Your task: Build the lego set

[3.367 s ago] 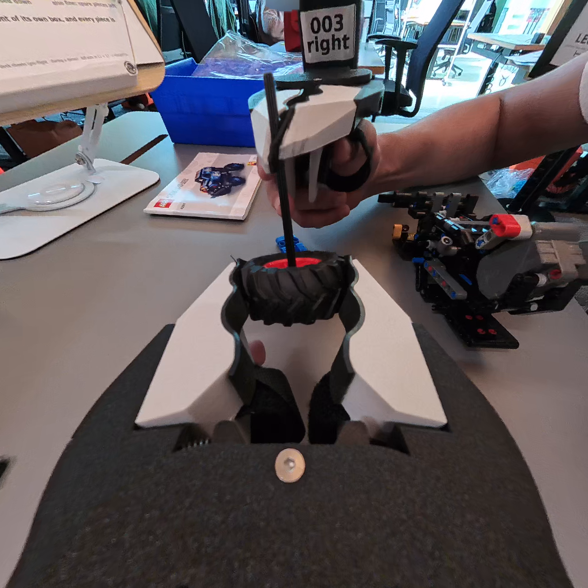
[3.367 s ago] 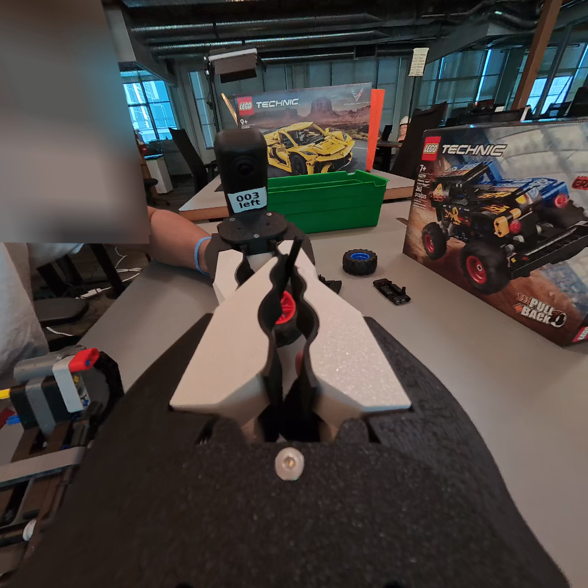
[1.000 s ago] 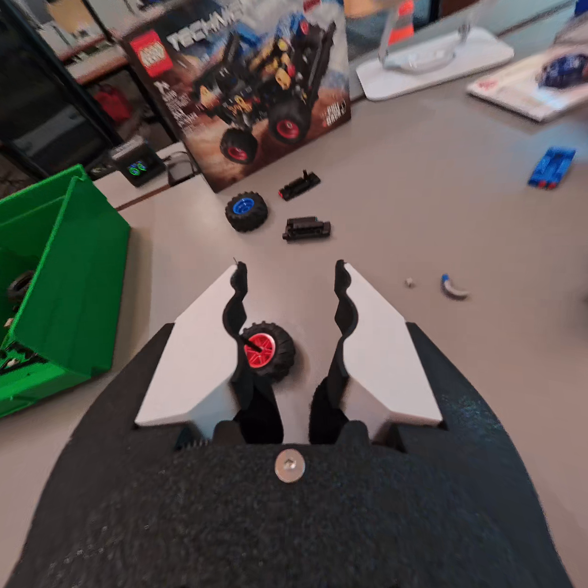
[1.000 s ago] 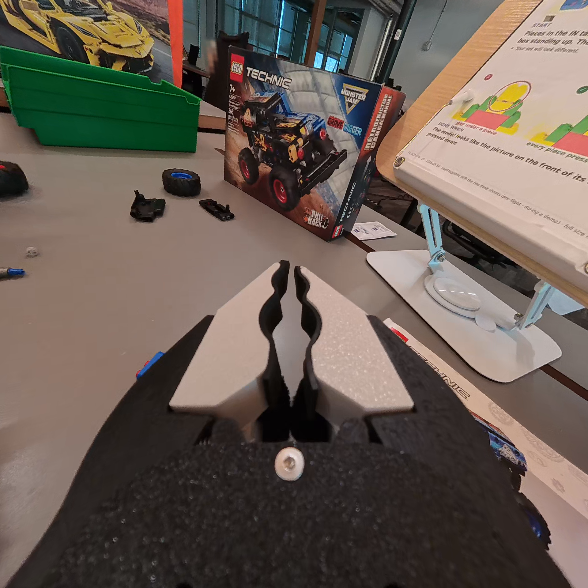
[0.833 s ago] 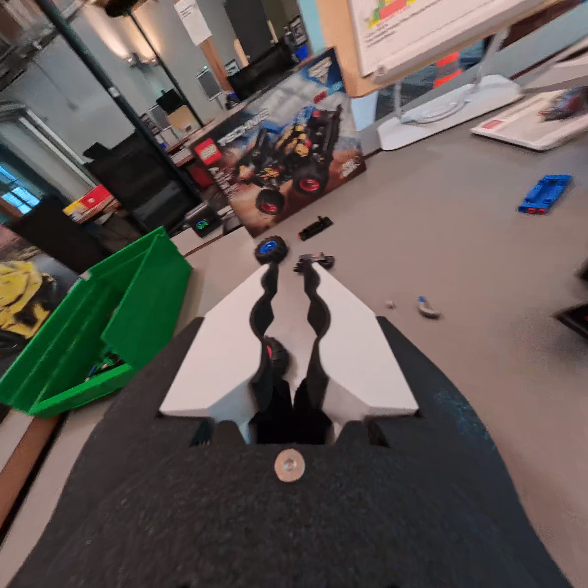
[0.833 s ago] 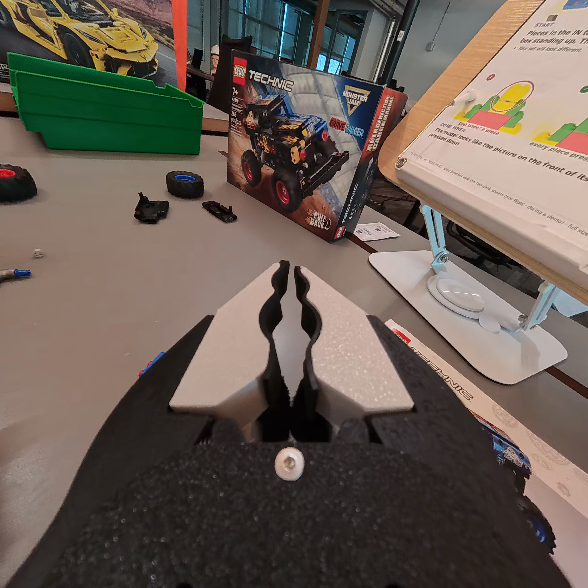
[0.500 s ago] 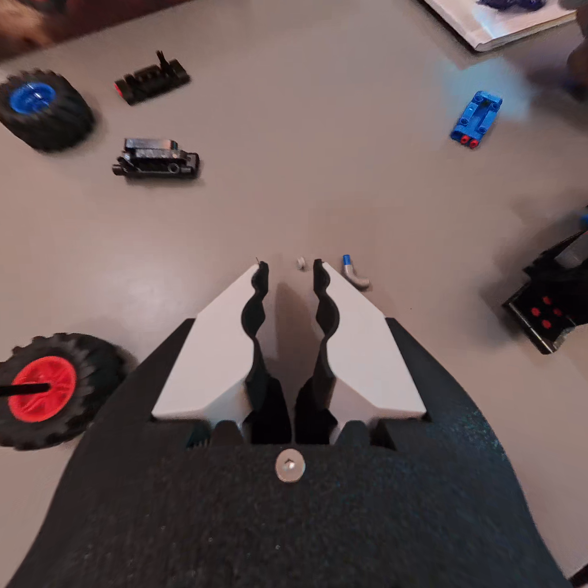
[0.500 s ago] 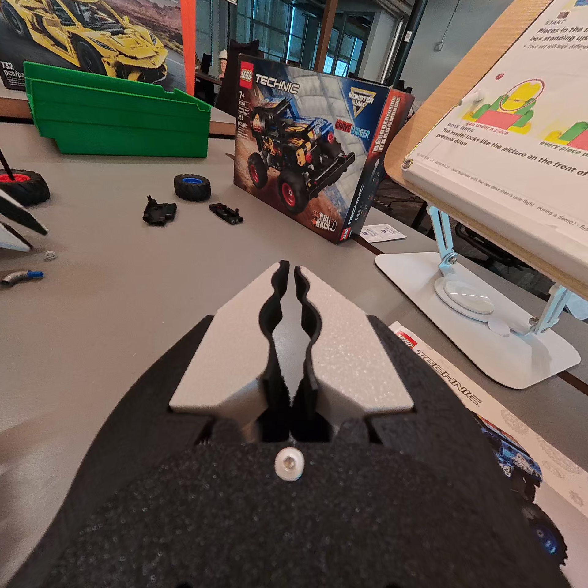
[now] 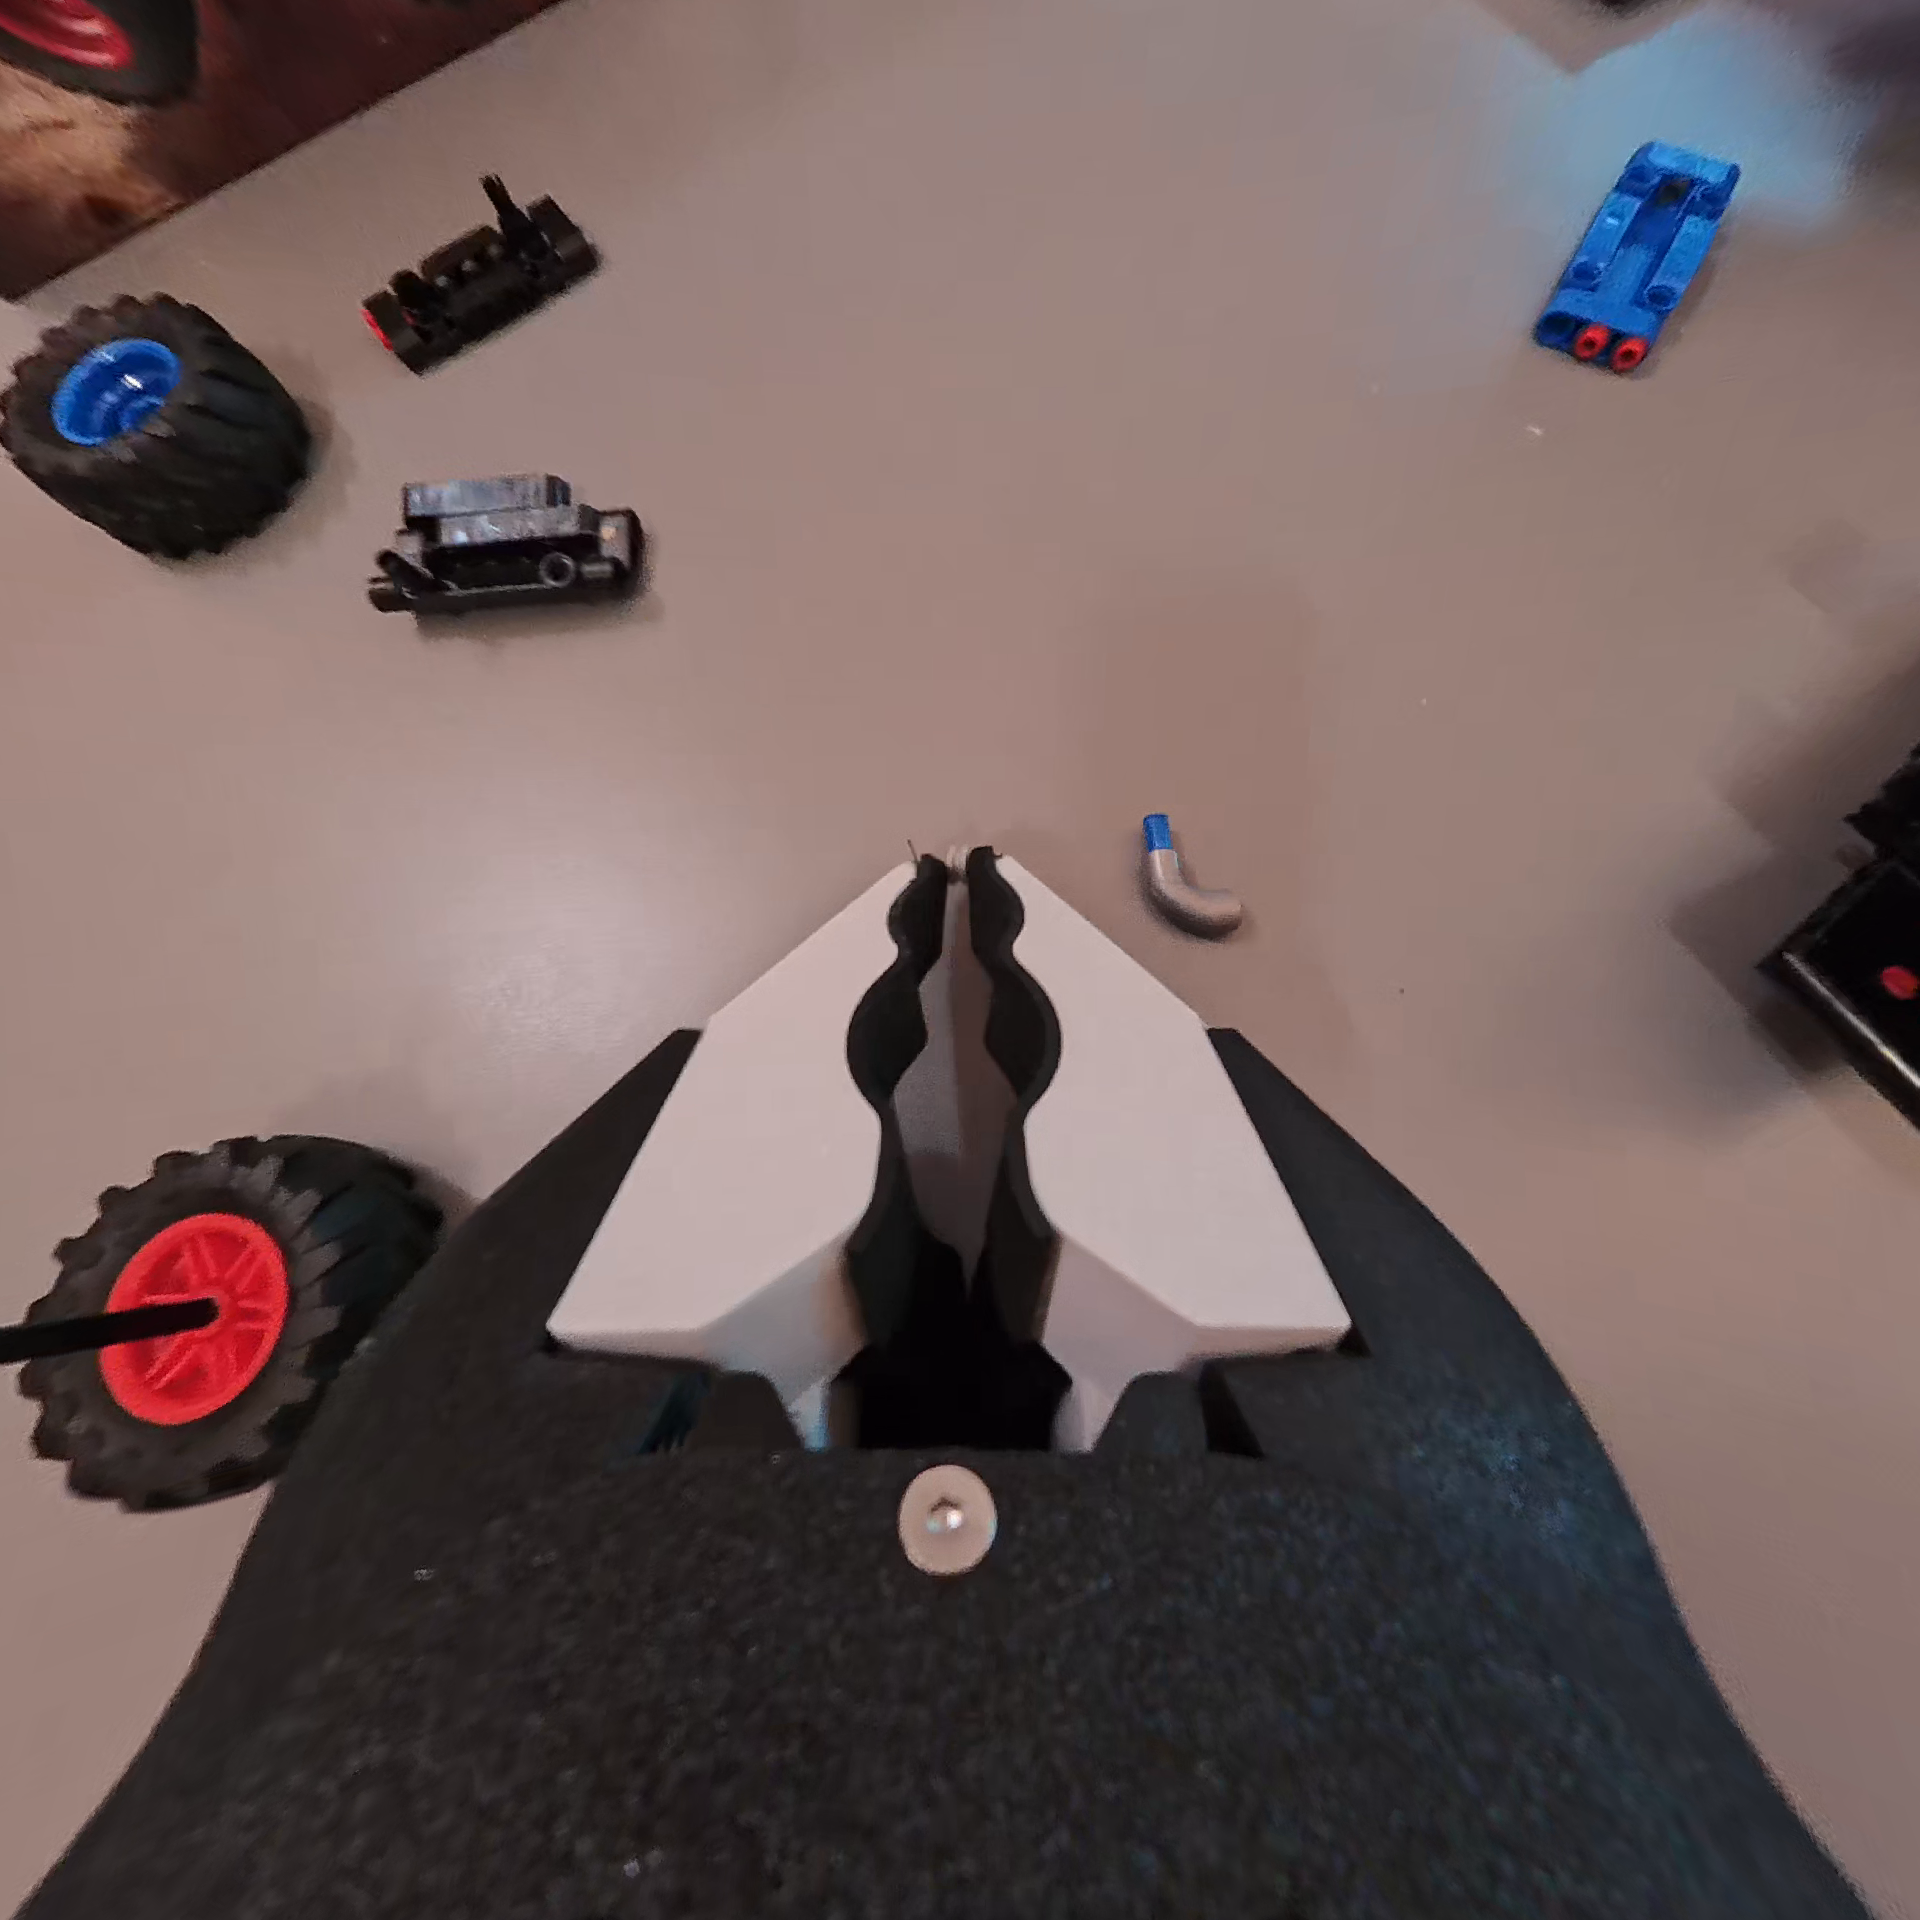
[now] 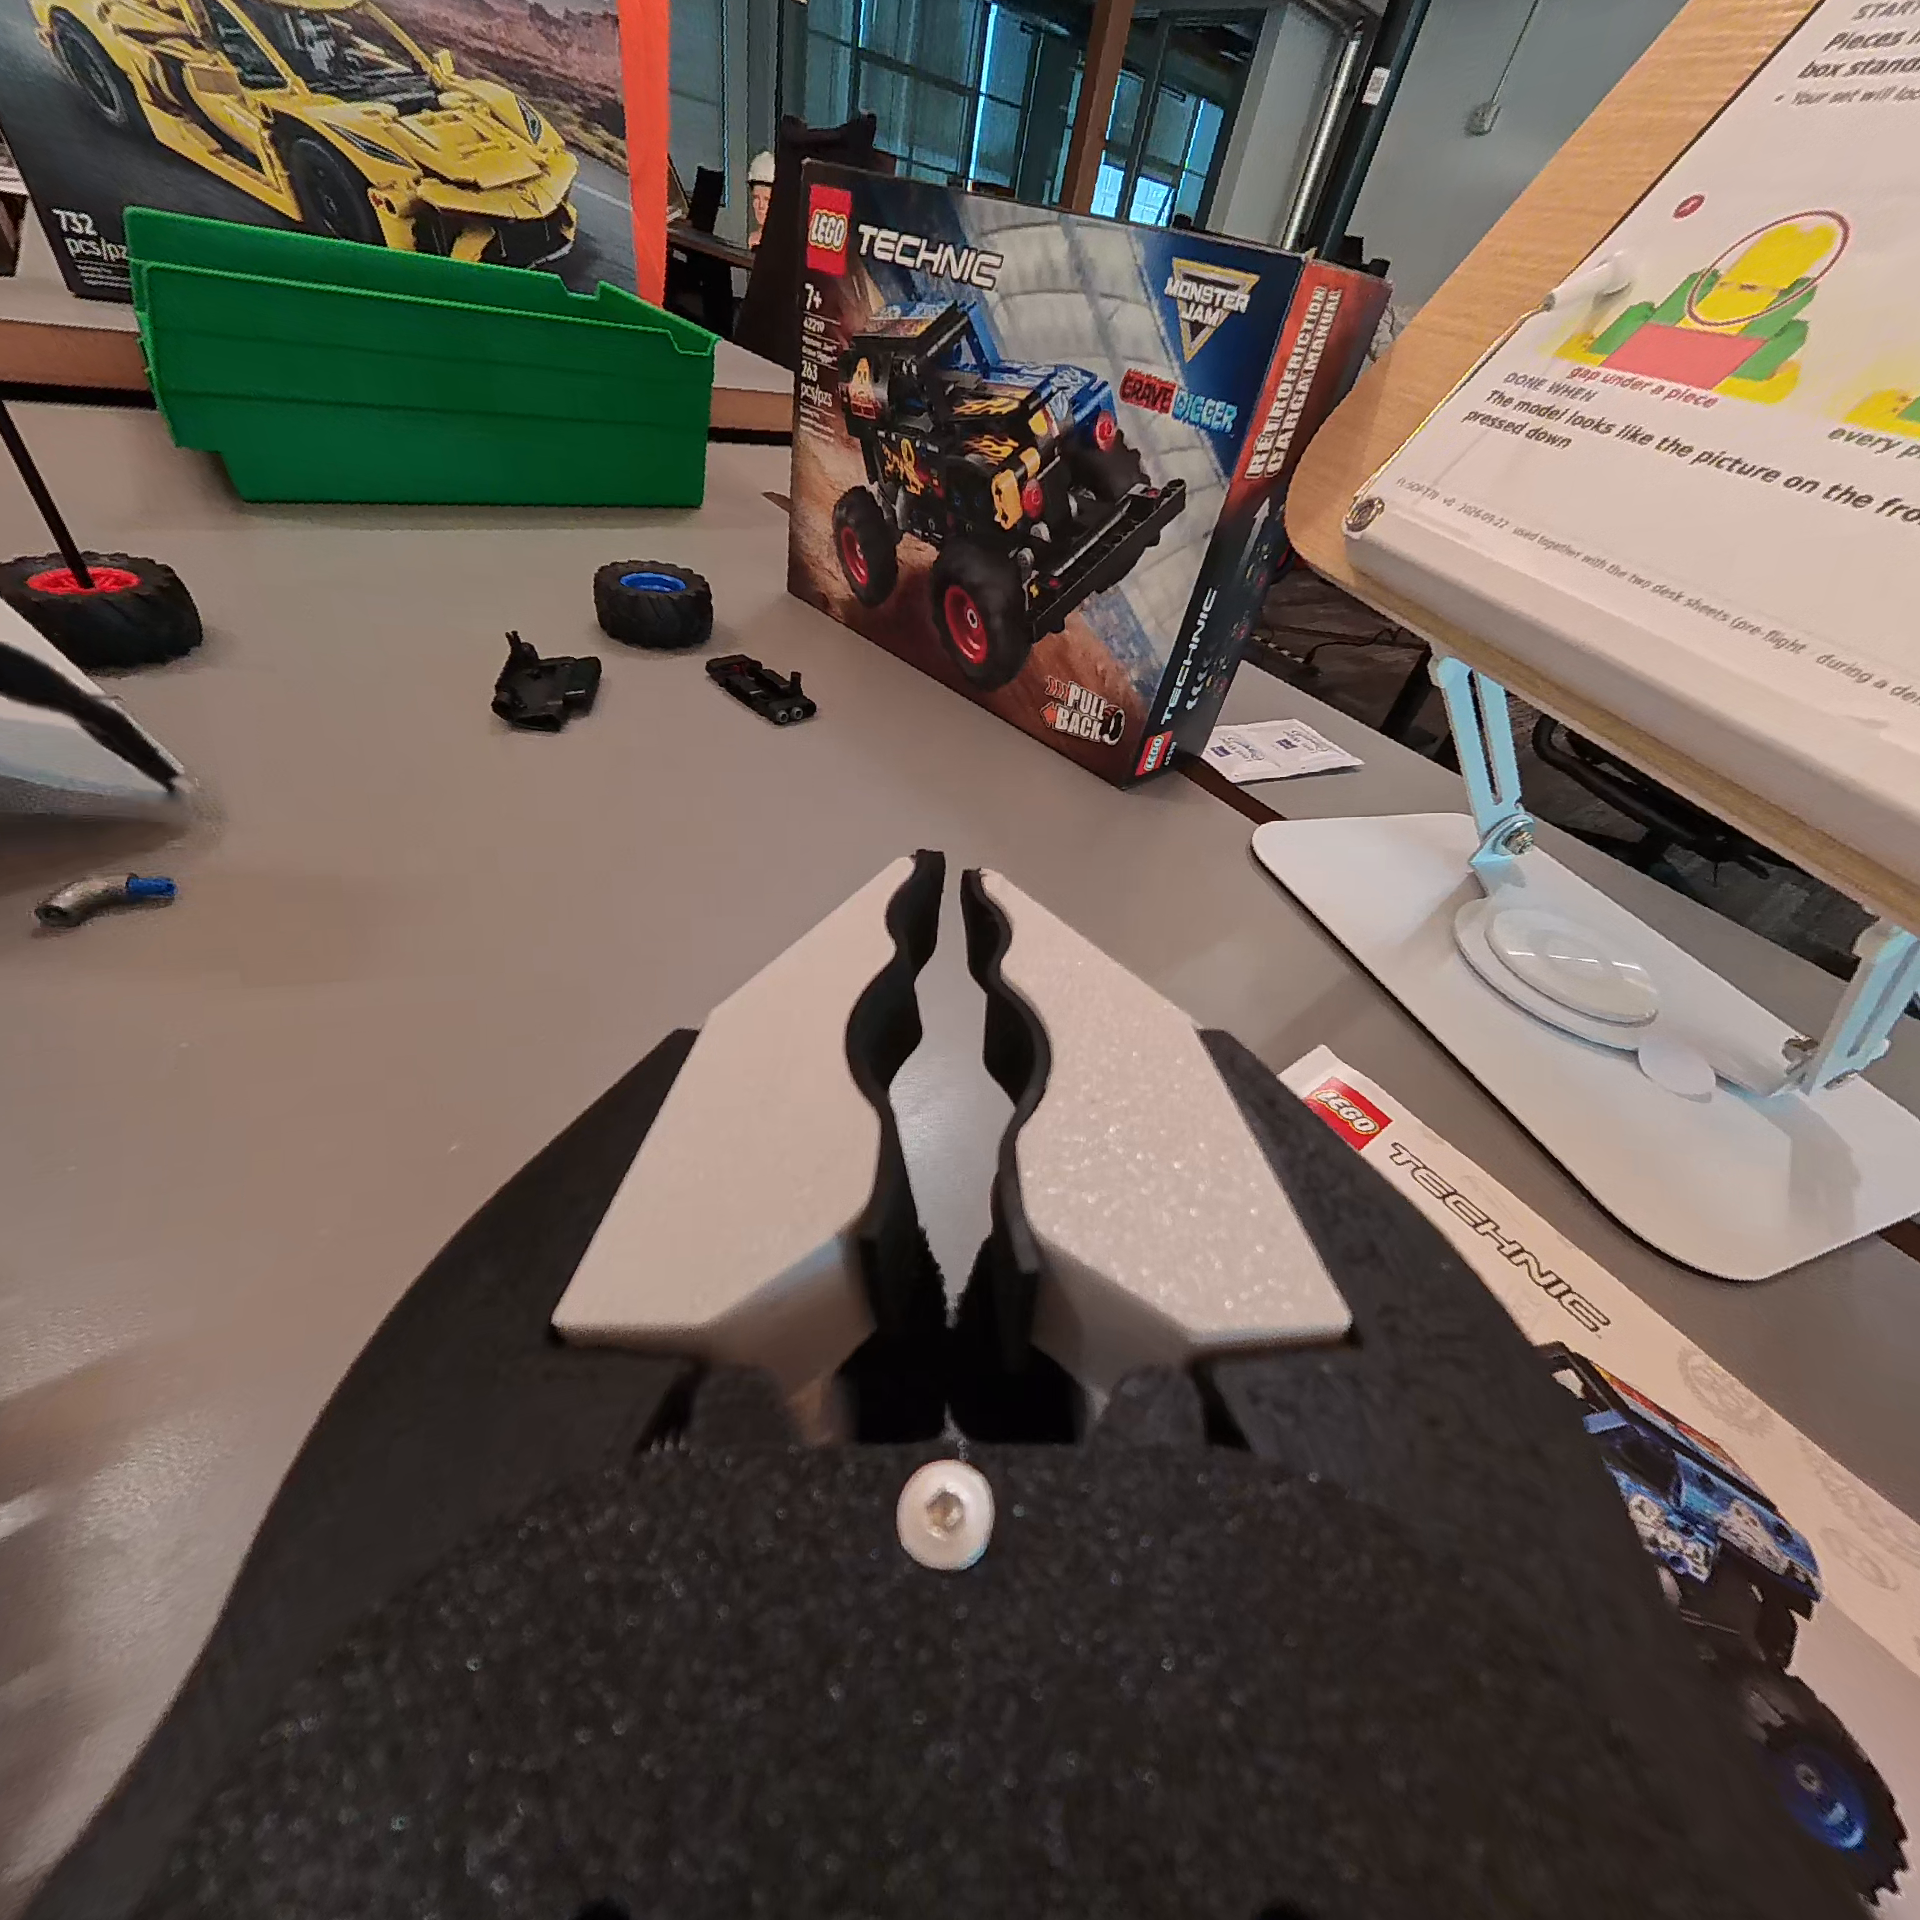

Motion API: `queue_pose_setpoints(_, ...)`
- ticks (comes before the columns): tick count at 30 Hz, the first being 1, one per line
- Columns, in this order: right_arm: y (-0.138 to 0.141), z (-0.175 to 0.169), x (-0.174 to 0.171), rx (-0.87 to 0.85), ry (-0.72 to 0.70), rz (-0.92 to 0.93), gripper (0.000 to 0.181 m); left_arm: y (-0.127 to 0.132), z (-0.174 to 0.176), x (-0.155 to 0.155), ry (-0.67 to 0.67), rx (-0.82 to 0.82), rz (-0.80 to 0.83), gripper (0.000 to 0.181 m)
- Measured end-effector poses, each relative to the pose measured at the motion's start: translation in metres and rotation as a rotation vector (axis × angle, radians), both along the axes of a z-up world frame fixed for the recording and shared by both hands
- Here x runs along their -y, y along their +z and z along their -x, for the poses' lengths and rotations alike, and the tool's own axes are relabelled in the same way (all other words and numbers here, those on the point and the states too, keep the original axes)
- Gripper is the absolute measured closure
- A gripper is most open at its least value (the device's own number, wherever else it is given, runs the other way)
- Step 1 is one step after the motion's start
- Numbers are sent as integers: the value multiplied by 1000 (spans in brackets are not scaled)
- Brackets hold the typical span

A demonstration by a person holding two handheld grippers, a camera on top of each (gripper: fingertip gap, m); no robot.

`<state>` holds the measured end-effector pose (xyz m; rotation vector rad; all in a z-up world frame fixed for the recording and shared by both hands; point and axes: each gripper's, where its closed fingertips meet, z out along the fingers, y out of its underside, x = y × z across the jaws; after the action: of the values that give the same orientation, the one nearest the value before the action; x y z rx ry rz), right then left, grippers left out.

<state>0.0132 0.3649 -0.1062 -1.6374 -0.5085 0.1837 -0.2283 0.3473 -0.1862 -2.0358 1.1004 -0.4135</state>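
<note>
- Our left tool (image 9: 954, 864) points steeply down at the grey desk (image 9: 1039, 520). Its jaws are drawn in to a narrow slit, and a small pale piece (image 9: 955, 856) sits pinched between the very tips, at or just above the desk surface.
- Just beside those tips, on the side of the desk's right edge, lies a grey elbow piece with a blue end (image 9: 1184, 888), apart from the tool.
- Near the left edge we see a red-hubbed wheel (image 9: 208, 1314) with a black axle (image 9: 94, 1335) standing in its hub.
- Farther along that side lie a blue-hubbed wheel (image 9: 145, 421) and two black pieces (image 9: 509, 545), each apart from the others.
- A blue piece (image 9: 1636, 275) lies well apart toward the far right corner, and a dark part-built model (image 9: 1860, 997) shows at the right edge.
- Our right tool (image 10: 943, 868) hangs above the desk with its jaws almost together and nothing between them; it touches nothing.
- Nearest below it lies a printed booklet (image 10: 1558, 1403), beside the white base of a document stand (image 10: 1558, 1039).
- Along the far edge stand a toy truck box (image 10: 1039, 468) and a green bin (image 10: 416, 384).
</note>
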Motion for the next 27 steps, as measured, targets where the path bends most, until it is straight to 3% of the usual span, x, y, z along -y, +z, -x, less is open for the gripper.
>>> queue_pose_setpoints(4,-1,1,0,-9,9,11,177,36,16,13,-62,209,136,177)
queue_pose_setpoints(8,0,-1,0,-17,2,10,177,79,66,-1,-25,351,150,177)
queue_pose_setpoints(10,0,-2,0,-24,1,11,177,104,110,-24,53,346,56,177)
queue_pose_setpoints(13,0,-3,-1,-25,-2,13,177,130,195,-81,267,287,-52,178)
queue_pose_setpoints(16,-1,-2,-1,-15,-4,17,177,119,286,-158,502,77,-85,178)
queue_pose_setpoints(19,-1,-2,-1,-4,-13,8,177,96,339,-222,612,-50,15,177)
queue_pose_setpoints(23,0,-4,-1,-8,-23,10,177,68,355,-278,616,-163,181,176)
queue_pose_setpoints(27,-1,-5,-2,-15,-24,21,177,46,335,-313,536,-206,220,177)
